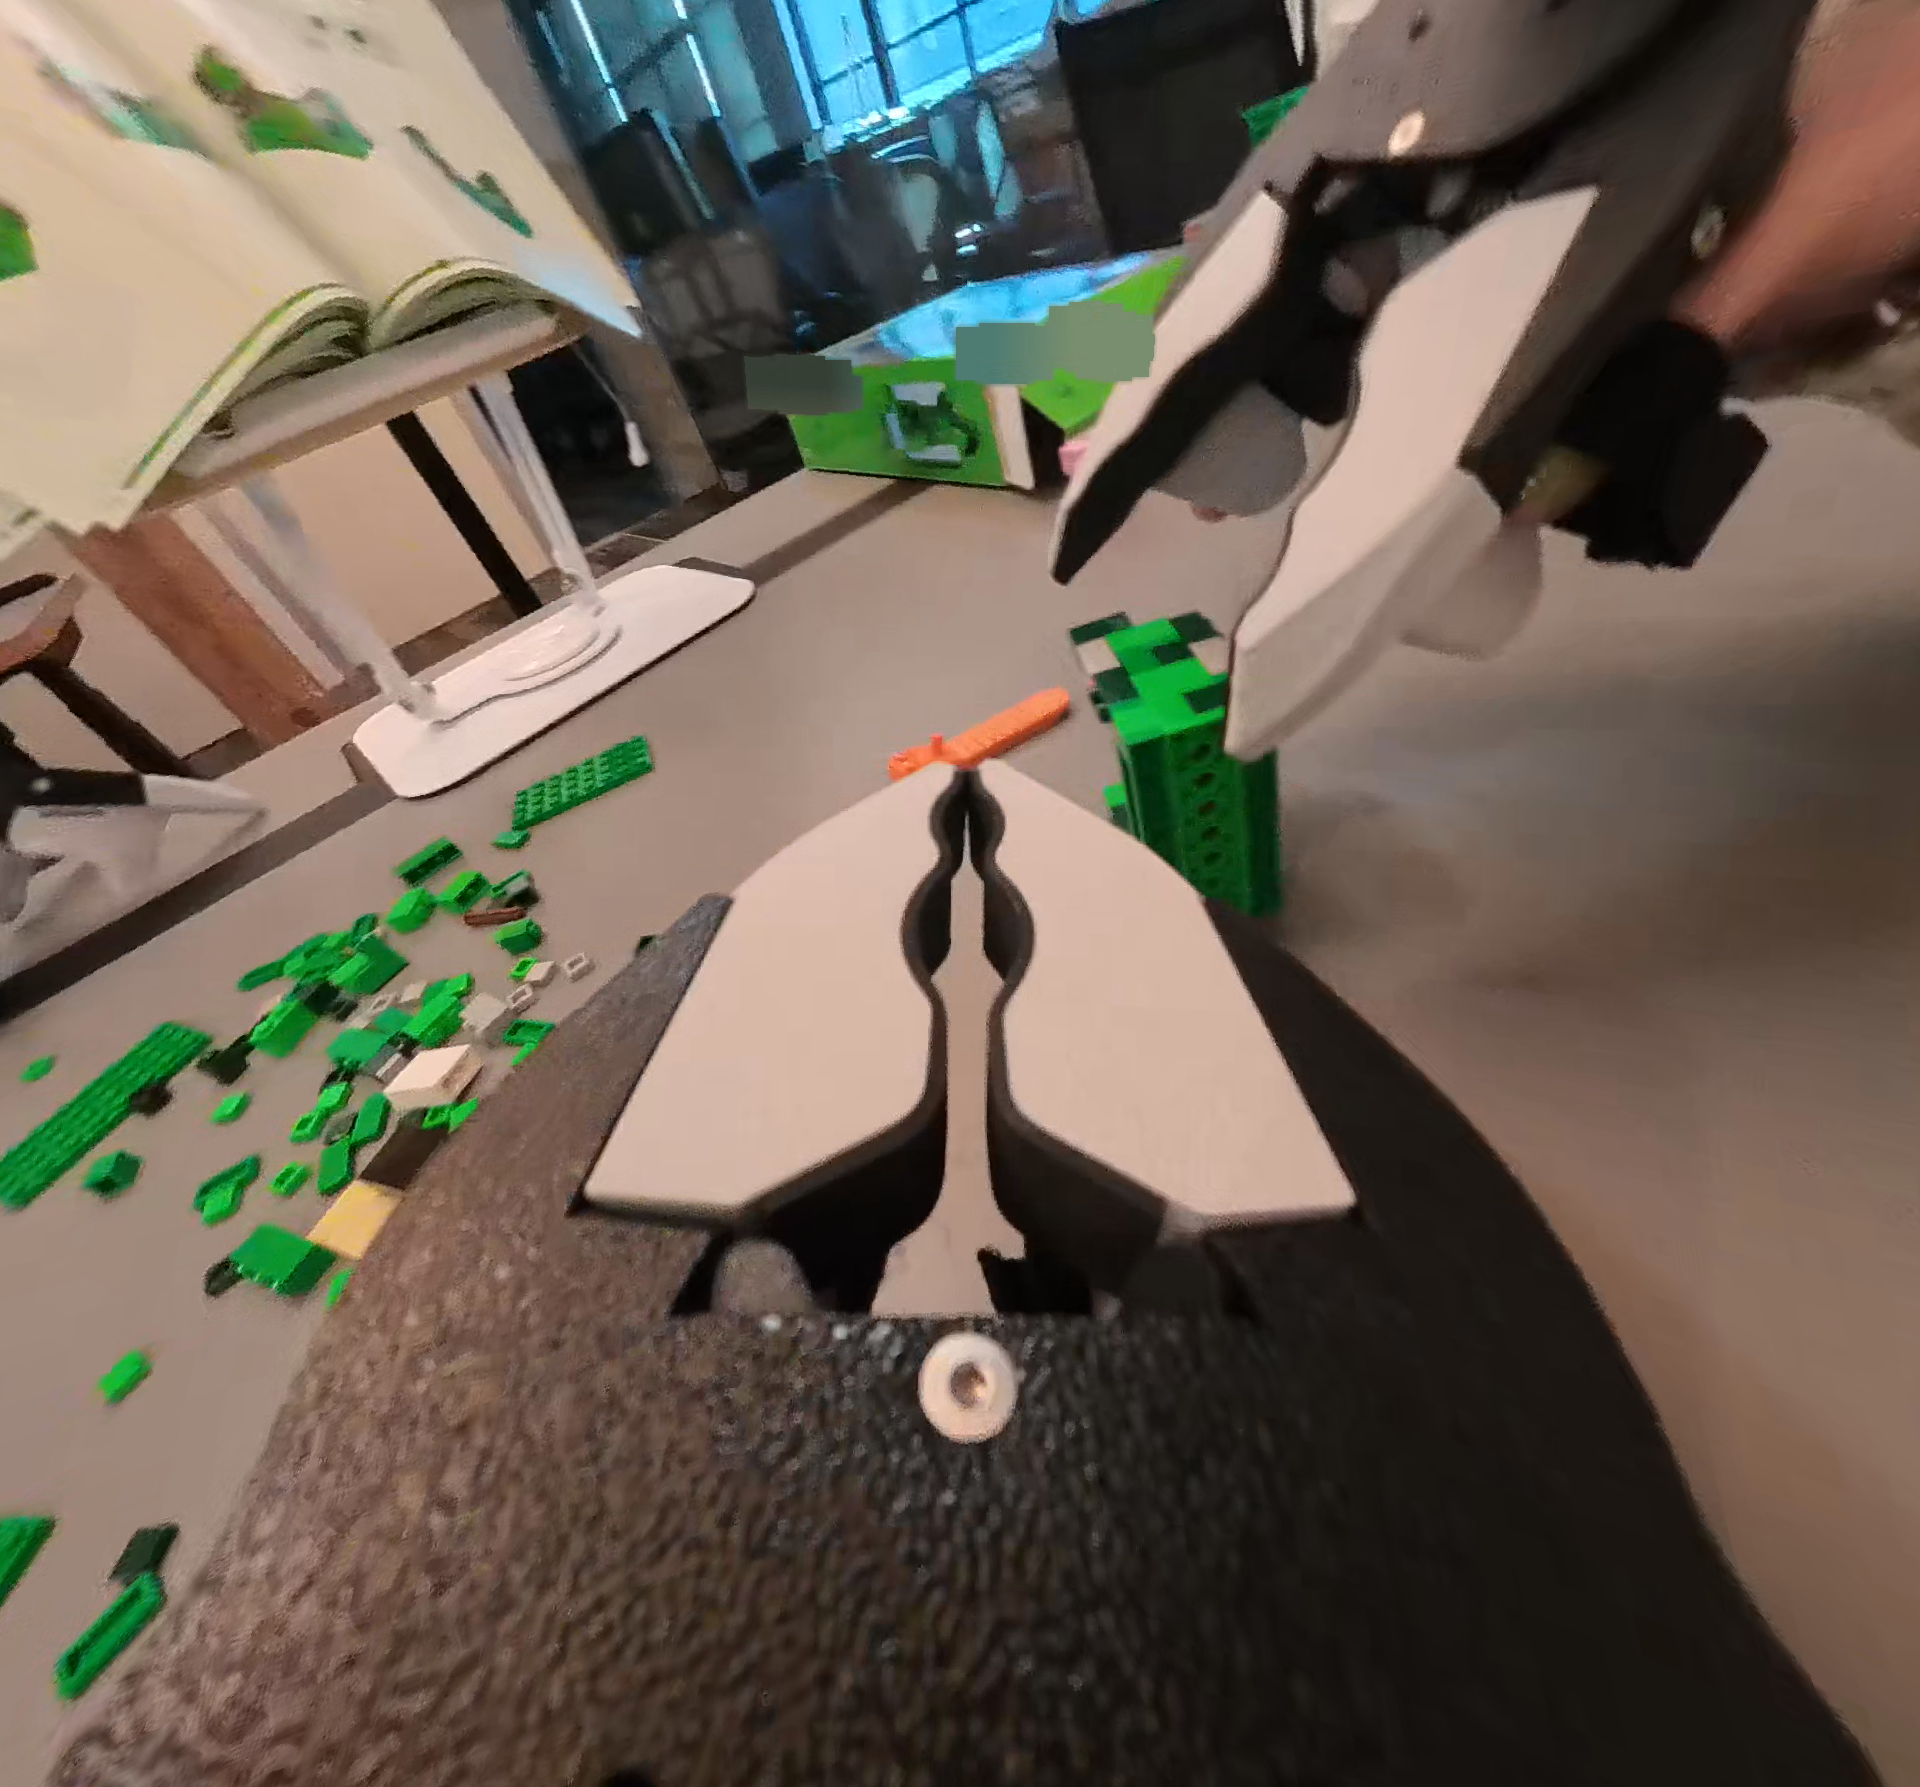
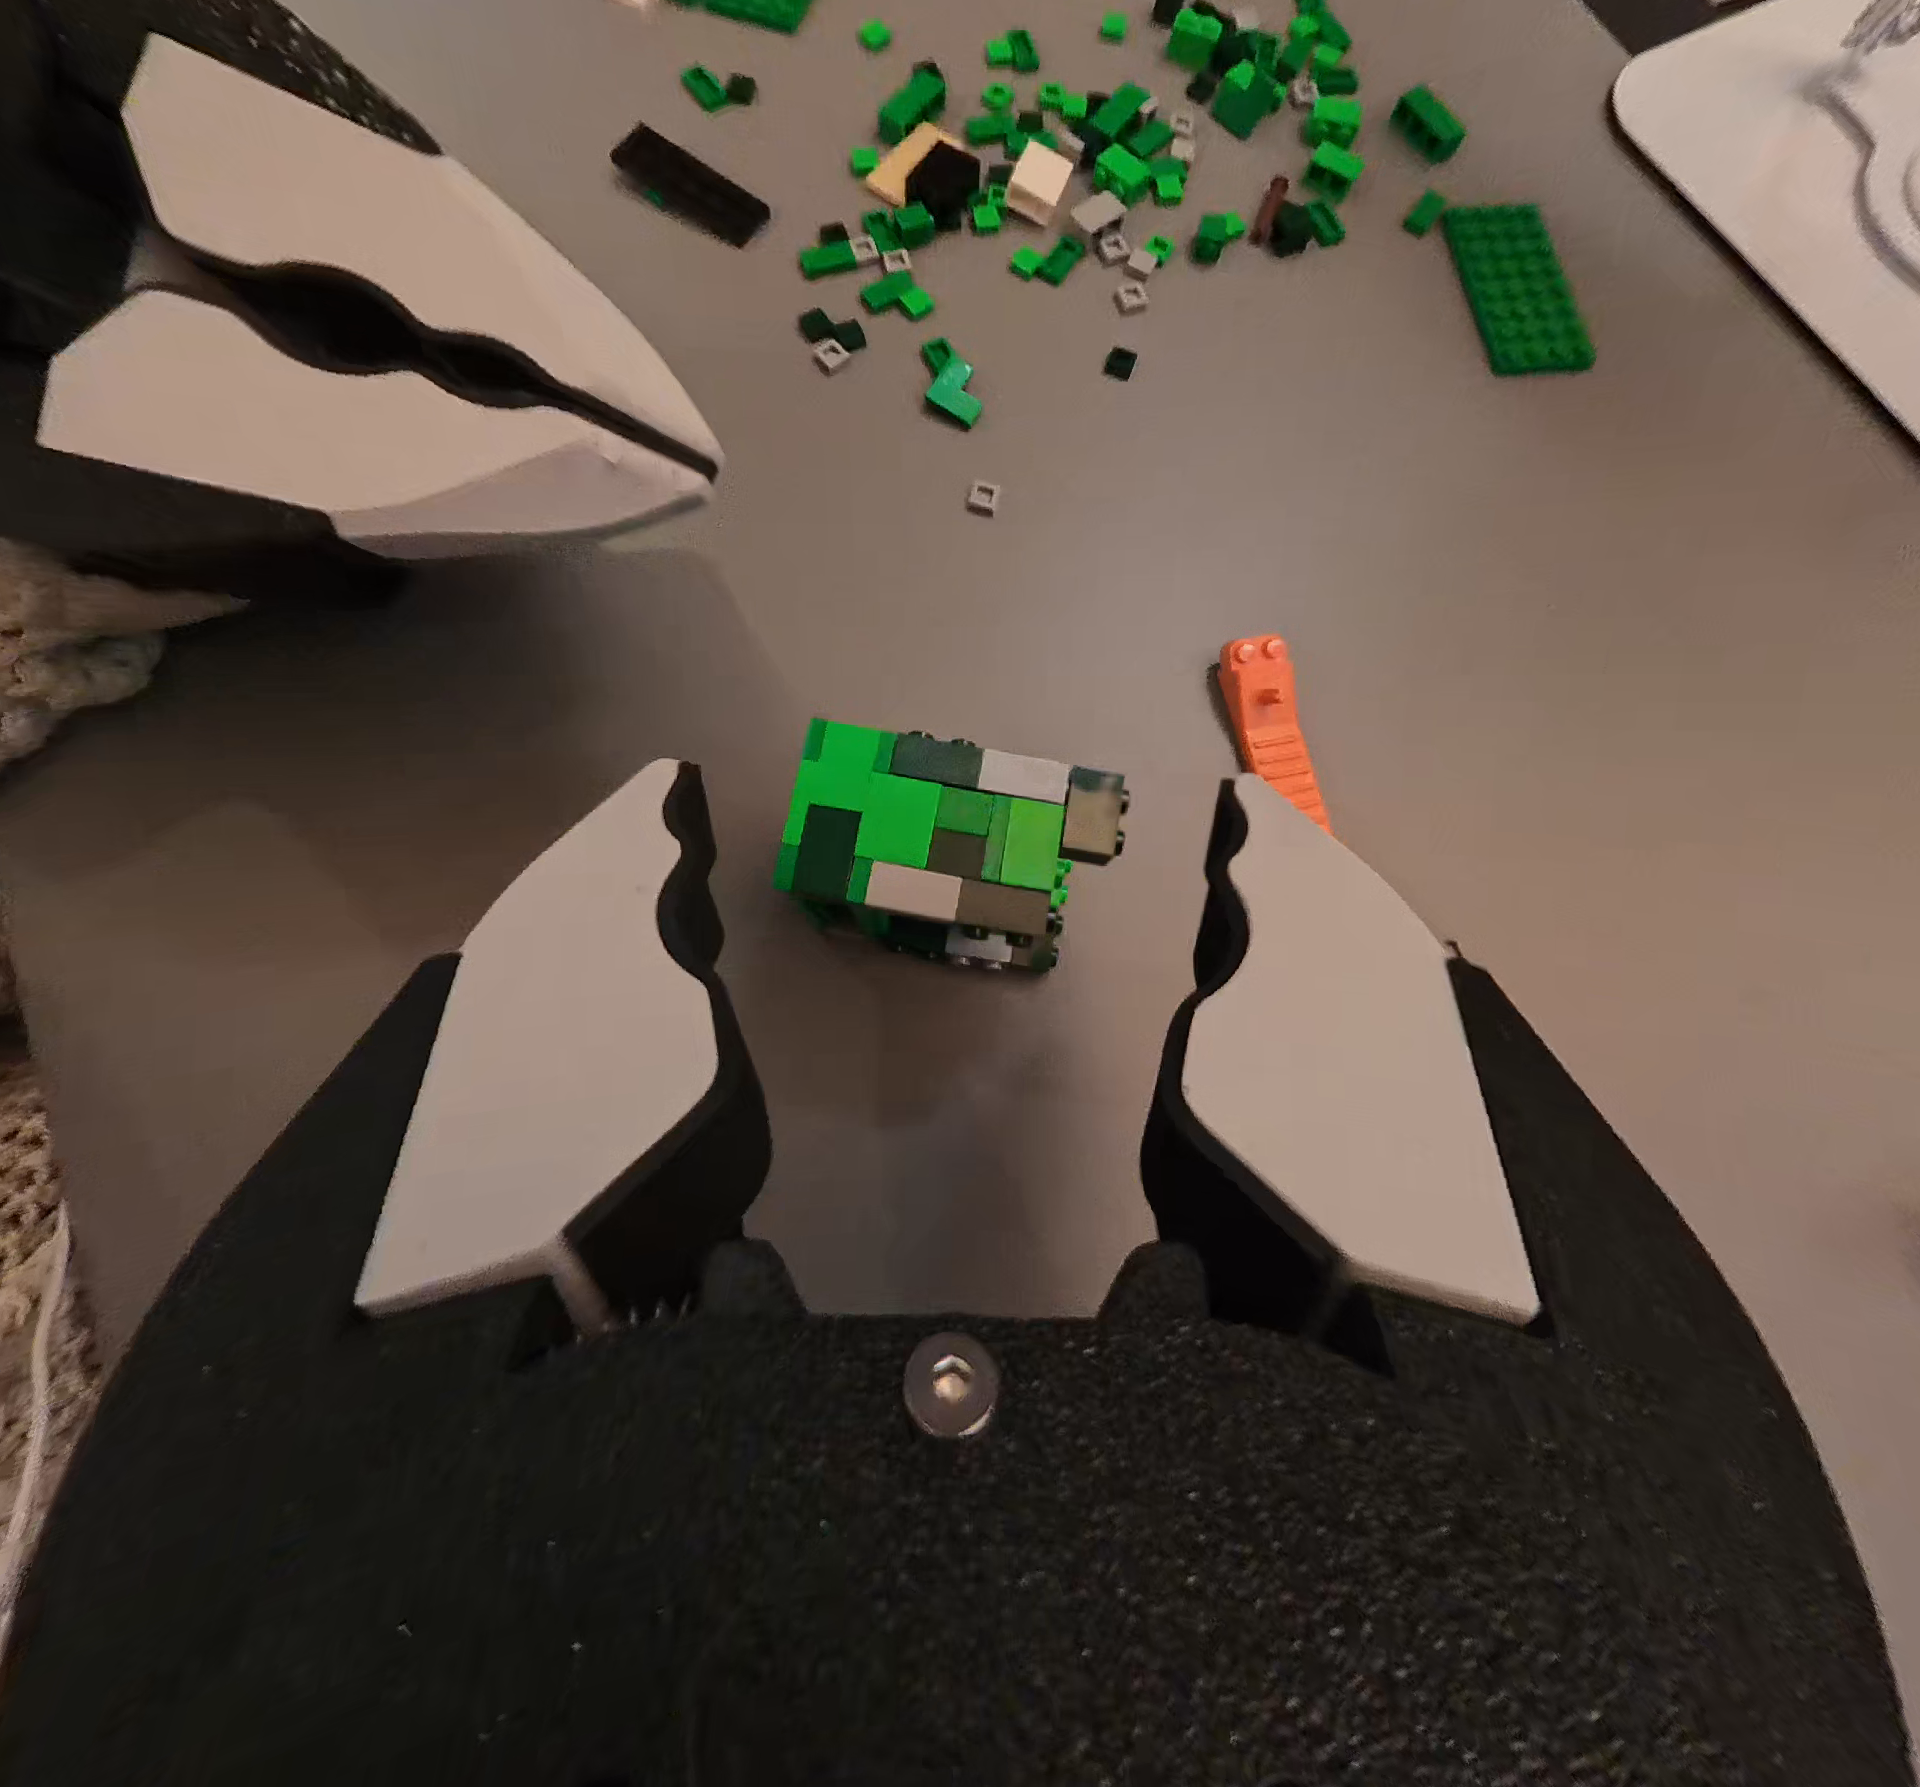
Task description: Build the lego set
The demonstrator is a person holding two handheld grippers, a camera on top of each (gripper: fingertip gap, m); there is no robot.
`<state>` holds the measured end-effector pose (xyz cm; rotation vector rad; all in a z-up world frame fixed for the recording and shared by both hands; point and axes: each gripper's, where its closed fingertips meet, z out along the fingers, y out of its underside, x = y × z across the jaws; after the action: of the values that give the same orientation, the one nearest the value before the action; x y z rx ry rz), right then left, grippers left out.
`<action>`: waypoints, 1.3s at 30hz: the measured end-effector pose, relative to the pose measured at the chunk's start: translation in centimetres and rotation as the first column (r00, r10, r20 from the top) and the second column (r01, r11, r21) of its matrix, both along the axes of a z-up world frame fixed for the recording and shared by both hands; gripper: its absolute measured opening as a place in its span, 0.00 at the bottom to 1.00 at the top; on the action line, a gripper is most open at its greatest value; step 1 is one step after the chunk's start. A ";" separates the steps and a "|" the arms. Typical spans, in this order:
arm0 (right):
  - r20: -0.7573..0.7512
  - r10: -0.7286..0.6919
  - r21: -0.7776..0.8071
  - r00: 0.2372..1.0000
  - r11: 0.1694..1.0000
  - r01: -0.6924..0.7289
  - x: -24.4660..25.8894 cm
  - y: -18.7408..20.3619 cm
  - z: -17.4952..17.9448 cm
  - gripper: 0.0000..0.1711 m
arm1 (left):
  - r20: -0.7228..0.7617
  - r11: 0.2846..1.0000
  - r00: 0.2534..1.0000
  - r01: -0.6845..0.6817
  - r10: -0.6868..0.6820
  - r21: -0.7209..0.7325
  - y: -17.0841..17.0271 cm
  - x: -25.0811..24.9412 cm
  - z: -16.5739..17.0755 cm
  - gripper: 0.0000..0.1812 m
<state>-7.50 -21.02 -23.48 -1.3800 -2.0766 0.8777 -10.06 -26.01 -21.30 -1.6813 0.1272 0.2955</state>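
Now | right gripper (image 2: 956, 807) spread, hovering above lego build (image 2: 940, 838) | left gripper (image 1: 966, 781) pressed together, empty

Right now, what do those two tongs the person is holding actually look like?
Both tongs match. The left tongs and right tongs each have two flat, pale grey fingers tapering to points, with wavy black inner edges. Each sits on a rough, speckled black body with one silver screw in the middle. No cables show.
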 end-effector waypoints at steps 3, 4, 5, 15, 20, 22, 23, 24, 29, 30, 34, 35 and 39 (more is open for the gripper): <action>0.054 -0.023 -0.013 0.998 1.000 0.023 -0.2 -0.2 -0.6 0.54 | 0.002 1.000 1.000 -0.014 0.014 0.000 -0.1 -0.2 0.0 0.00; 0.077 -0.030 -0.011 0.997 0.999 0.031 -0.2 -0.1 -0.8 0.54 | -0.008 1.000 1.000 -0.013 0.013 -0.002 -0.1 -0.1 0.0 0.00; 0.092 -0.038 -0.013 0.995 0.999 0.040 -0.3 -0.1 -1.0 0.54 | -0.015 1.000 1.000 -0.012 0.012 -0.008 0.0 0.0 0.0 0.00; 0.200 -0.046 0.041 0.979 0.998 0.038 -0.3 0.0 -1.9 0.42 | -0.021 1.000 1.000 -0.007 0.007 -0.025 0.1 0.4 -0.2 0.00; 0.229 -0.042 0.061 0.972 0.998 0.029 -0.3 0.1 -2.0 0.41 | -0.029 0.999 1.000 0.000 -0.001 -0.042 0.2 0.7 -0.5 0.00; 0.233 -0.043 0.062 0.972 0.998 0.029 -0.3 0.1 -2.0 0.41 | -0.033 0.999 0.999 0.004 -0.006 -0.046 0.3 0.8 -0.6 0.00; 0.234 -0.044 0.062 0.971 0.998 0.030 -0.2 0.1 -2.0 0.41 | -0.035 0.999 0.999 0.006 -0.008 -0.048 0.3 0.8 -0.6 0.00; 0.234 -0.044 0.061 0.971 0.998 0.030 -0.3 0.1 -2.0 0.41 | -0.036 0.999 0.999 0.009 -0.011 -0.051 0.3 0.9 -0.7 0.00; 0.226 -0.041 0.052 0.973 0.998 0.030 -0.2 0.1 -1.9 0.41 | -0.044 0.998 0.999 0.014 -0.017 -0.065 0.4 1.1 -0.9 0.00; 0.224 -0.039 0.052 0.974 0.998 0.028 -0.2 0.1 -1.9 0.41 | -0.045 0.998 0.999 0.016 -0.019 -0.068 0.5 1.1 -1.0 0.00; 0.224 -0.031 0.060 0.974 0.998 0.018 -0.2 0.0 -1.9 0.41 | -0.042 0.997 0.999 0.019 -0.022 -0.075 0.5 1.2 -1.1 0.00; 0.224 -0.031 0.060 0.974 0.998 0.017 -0.2 0.0 -1.9 0.41 | -0.041 0.997 0.999 0.020 -0.023 -0.076 0.5 1.2 -1.1 0.00; 0.218 -0.014 0.040 0.976 0.999 0.006 0.0 -0.4 -1.8 0.41 | -0.039 0.997 0.999 0.020 -0.023 -0.075 0.5 1.2 -1.1 0.00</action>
<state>-7.46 -21.39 -25.27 -1.5241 -2.2342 0.7041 -8.88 -25.51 -22.39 -1.7471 0.1877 0.3120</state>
